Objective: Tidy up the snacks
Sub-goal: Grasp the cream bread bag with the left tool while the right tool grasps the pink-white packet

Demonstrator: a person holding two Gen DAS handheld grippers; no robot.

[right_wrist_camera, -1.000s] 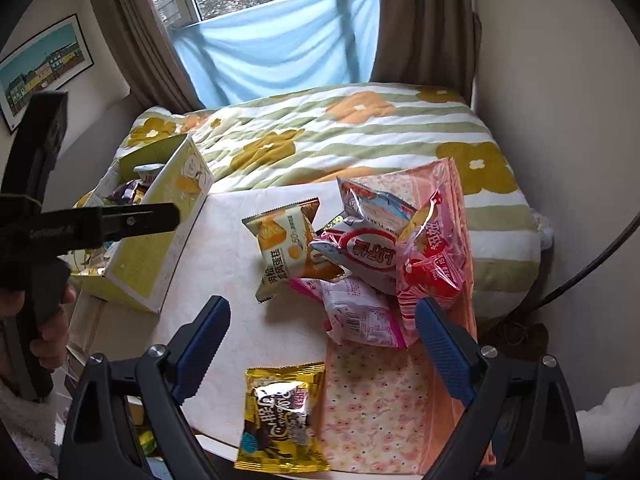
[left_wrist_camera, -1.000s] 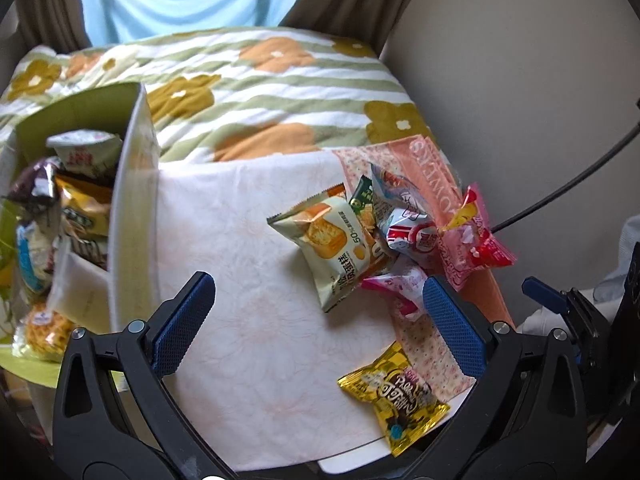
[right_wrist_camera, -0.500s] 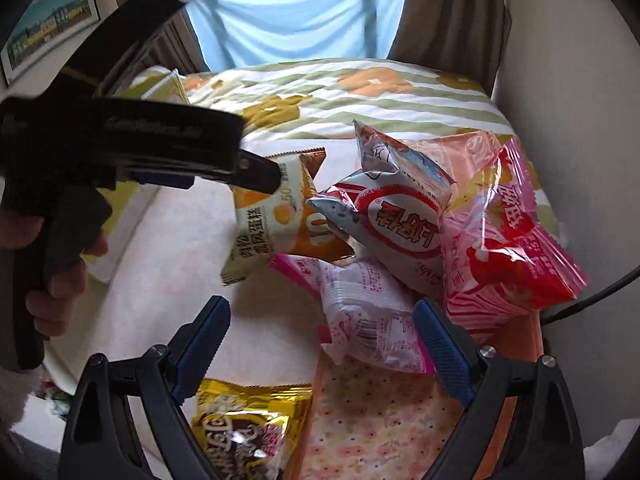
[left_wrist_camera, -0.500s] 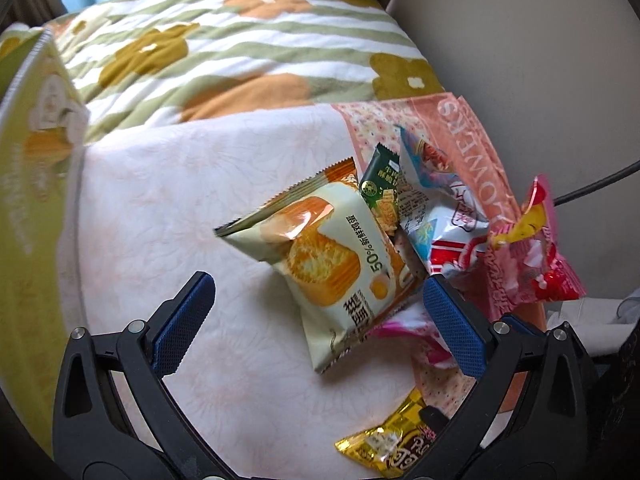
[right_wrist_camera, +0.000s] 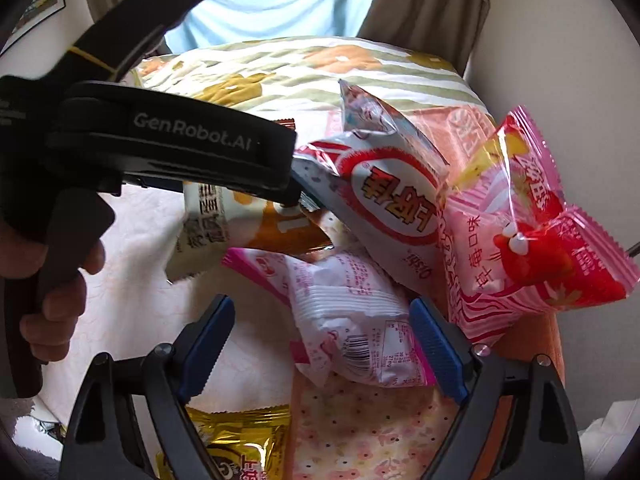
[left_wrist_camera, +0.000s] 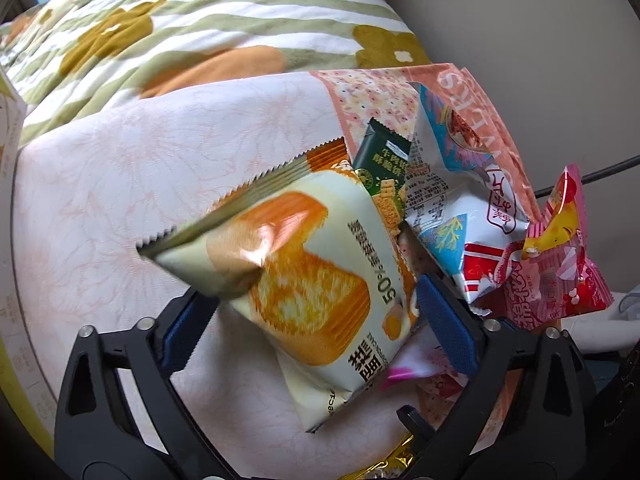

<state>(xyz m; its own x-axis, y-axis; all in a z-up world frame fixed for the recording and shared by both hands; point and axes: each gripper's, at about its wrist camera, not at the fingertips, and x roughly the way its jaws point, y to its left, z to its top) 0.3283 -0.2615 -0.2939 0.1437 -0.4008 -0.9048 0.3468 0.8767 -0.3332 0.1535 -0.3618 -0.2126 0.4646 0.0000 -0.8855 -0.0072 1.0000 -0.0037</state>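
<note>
A cream and orange cake packet (left_wrist_camera: 304, 280) lies on the white cloth (left_wrist_camera: 120, 184) between the fingers of my left gripper (left_wrist_camera: 316, 328). Its jaws are closing around the packet, and I see no firm pinch. A pink and white packet (right_wrist_camera: 348, 316) lies between the fingers of my right gripper (right_wrist_camera: 320, 352), whose jaws are also closing; the left pad stands clear of it. Behind lie a white and red packet (right_wrist_camera: 384, 200), a pink and red packet (right_wrist_camera: 520, 248) and a dark green packet (left_wrist_camera: 384, 164). A gold packet (right_wrist_camera: 236, 440) lies under the right gripper.
The left tool's black body (right_wrist_camera: 172, 148) and the hand (right_wrist_camera: 52, 280) on it fill the left of the right wrist view. A flowered quilt (left_wrist_camera: 200, 20) lies beyond the cloth. A pink flowered cloth (right_wrist_camera: 360, 432) lies under the pile. A box edge (left_wrist_camera: 8, 140) shows far left.
Both grippers came down close over the pile and their jaws narrowed. The yellow-green box slid almost out of the left view. The left tool moved into the right view.
</note>
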